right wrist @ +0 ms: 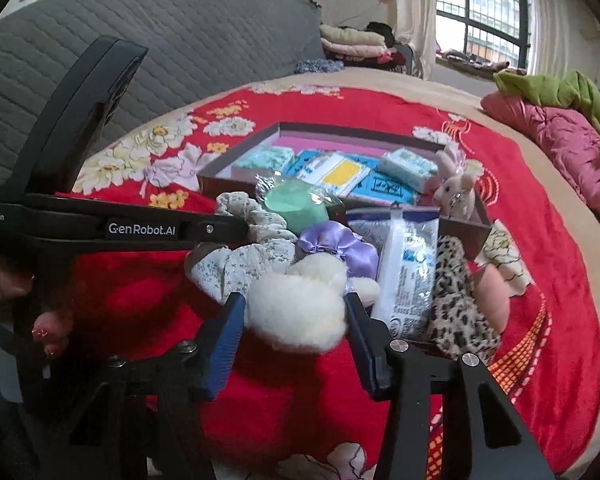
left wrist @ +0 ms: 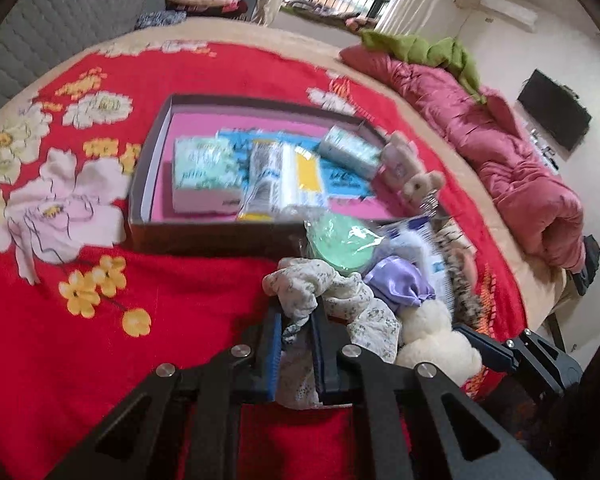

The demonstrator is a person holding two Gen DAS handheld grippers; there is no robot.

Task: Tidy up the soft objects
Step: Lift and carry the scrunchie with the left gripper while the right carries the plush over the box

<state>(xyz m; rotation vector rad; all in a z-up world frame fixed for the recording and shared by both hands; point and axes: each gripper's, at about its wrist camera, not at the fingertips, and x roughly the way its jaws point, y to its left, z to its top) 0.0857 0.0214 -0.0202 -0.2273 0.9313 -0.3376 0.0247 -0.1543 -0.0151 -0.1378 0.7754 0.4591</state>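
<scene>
A floral-print white fabric scrunchie (left wrist: 332, 300) is pinched between the blue-padded fingers of the left gripper (left wrist: 296, 340), which are closed tight on a fold of it, so part of the cloth is hidden behind the pads. The rest of the scrunchie is draped over the red flower-patterned blanket (left wrist: 100, 320) on the bed.

Over on the right wrist view, a fluffy cream-white plush toy (right wrist: 300, 308) is seen sitting between the wide-open fingers of the right gripper (right wrist: 296, 328). Whether the pads are actually touching the fluff can't be made out, but nothing is being squeezed there.

The pile is bunched just in front of the dark shallow cardboard box with a pink lining (left wrist: 156, 160). In it, a lilac satin scrunchie (right wrist: 340, 248), a mint-green round item wrapped in clear film (right wrist: 296, 204), a clear plastic packet with blue print (right wrist: 408, 272) and a leopard-print fabric piece (right wrist: 456, 300) are crammed together, each partly buried by its neighbours. What the mint thing really is can't be told through the wrap.

Inside the box, tissue packs and flat packets are overlapped and blurred in the left view, so labels aren't readable. A small beige plush bunny (right wrist: 456, 188) is leaned on the box's right rim.

The body of the left gripper cuts across the left side of the right view, and the pink quilt (left wrist: 500, 152) is cropped at the edge.
</scene>
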